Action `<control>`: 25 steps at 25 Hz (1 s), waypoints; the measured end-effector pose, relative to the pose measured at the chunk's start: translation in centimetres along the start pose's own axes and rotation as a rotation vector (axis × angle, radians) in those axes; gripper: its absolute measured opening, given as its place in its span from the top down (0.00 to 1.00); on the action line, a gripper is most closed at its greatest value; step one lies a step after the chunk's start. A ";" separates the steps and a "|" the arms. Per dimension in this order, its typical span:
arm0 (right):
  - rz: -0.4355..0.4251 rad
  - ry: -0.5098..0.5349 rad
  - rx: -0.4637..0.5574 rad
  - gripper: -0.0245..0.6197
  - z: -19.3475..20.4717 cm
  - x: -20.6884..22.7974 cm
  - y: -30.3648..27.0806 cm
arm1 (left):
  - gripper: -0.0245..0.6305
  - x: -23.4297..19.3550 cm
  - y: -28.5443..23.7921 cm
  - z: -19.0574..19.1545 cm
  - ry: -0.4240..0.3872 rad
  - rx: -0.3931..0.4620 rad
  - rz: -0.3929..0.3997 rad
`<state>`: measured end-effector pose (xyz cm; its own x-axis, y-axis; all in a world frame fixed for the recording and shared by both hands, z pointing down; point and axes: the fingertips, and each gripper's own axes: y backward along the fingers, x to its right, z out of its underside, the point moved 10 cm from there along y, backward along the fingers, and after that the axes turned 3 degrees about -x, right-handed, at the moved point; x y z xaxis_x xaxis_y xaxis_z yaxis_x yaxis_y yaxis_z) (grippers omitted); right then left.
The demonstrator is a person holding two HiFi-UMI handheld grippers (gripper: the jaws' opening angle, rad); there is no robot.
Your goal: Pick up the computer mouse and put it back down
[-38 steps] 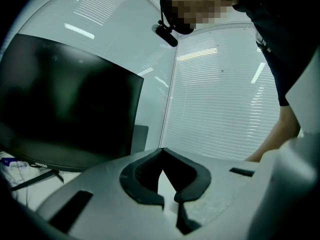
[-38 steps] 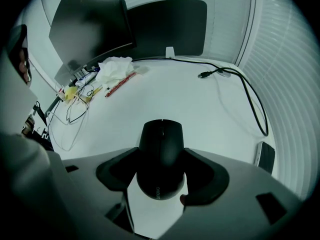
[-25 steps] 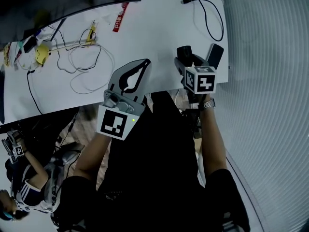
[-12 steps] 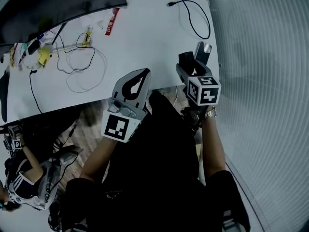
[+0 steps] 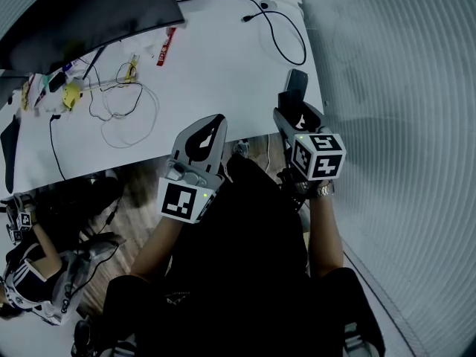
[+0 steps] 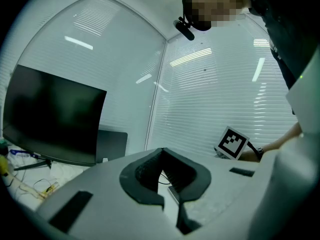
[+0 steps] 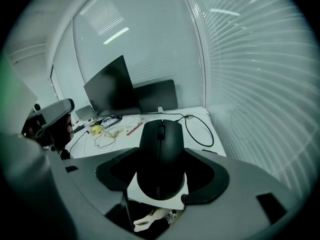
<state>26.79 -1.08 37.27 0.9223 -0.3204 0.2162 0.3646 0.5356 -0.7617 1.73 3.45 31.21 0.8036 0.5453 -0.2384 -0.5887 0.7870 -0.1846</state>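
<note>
Your right gripper clamps the computer mouse; lower it onto the table at twelve o'clock. Left gripper closed, empty.

Bare table middle — wire tangle left, black cable right.

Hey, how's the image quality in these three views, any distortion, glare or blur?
Head view: dim, edges bowed, floor under the table smeared. Left gripper view: fisheye, light streaks reflect on the glass wall. Right gripper view: mouse sharp, blinds bend heavily.
</note>
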 end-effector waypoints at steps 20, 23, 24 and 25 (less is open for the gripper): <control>-0.006 0.097 0.341 0.52 0.7 0.7 12.0 | 0.95 7.3 1.3 -0.4 -0.139 0.076 0.025; 0.001 0.110 0.395 0.52 0.9 0.5 13.3 | 0.96 7.8 1.6 -0.4 -0.153 0.088 0.021; -0.002 0.111 0.411 0.52 1.1 0.5 13.7 | 0.96 8.0 1.8 -0.3 -0.159 0.092 0.017; -0.006 0.115 0.424 0.52 1.4 0.5 14.0 | 0.95 8.2 2.0 -0.1 -0.168 0.095 0.015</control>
<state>32.51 7.34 27.56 0.9083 -0.3970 0.1321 0.4128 0.7990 -0.4372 7.09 9.43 28.77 0.8029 0.5911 -0.0766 -0.5960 0.7979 -0.0901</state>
